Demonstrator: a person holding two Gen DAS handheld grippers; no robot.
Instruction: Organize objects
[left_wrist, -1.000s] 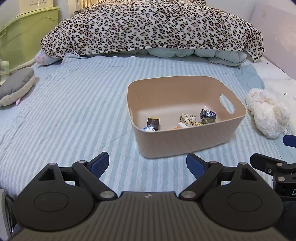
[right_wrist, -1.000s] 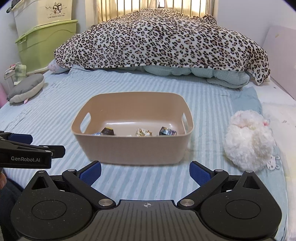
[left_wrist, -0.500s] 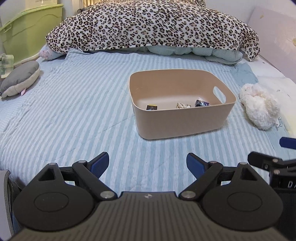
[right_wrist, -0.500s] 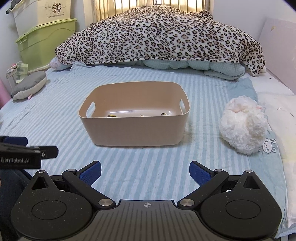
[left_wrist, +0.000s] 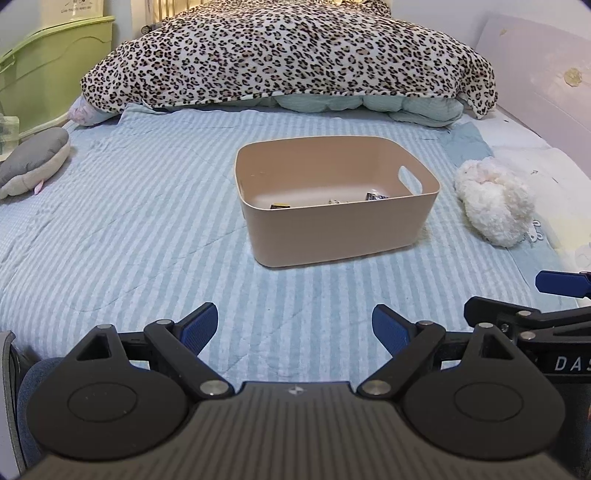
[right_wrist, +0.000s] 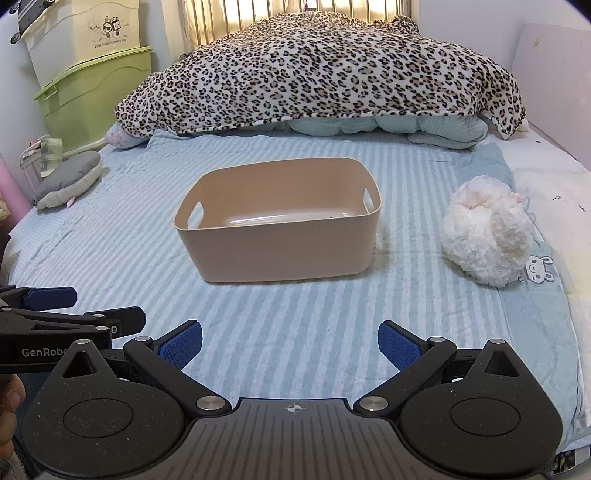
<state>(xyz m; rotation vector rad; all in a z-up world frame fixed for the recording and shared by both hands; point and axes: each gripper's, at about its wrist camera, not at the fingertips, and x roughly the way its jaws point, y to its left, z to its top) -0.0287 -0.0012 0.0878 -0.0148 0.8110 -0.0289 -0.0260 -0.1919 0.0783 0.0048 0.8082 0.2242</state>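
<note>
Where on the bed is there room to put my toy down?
Bare striped sheet lies between the grippers and the tan bin, and between the bin and the grey plush. Tighter between bin and white fluffy toy.

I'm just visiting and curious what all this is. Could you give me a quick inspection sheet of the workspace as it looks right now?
Surface: bed with blue striped sheet.
Job's things: tan basket with a few small wrapped items inside.
Clutter: white fluffy toy right of the basket; grey plush toy at left.
Grippers: left hand-held gripper and right hand-held gripper both open, holding nothing, short of the basket.
Cables: nothing seen.
Surroundings: leopard-print blanket behind; green storage box at left.
</note>
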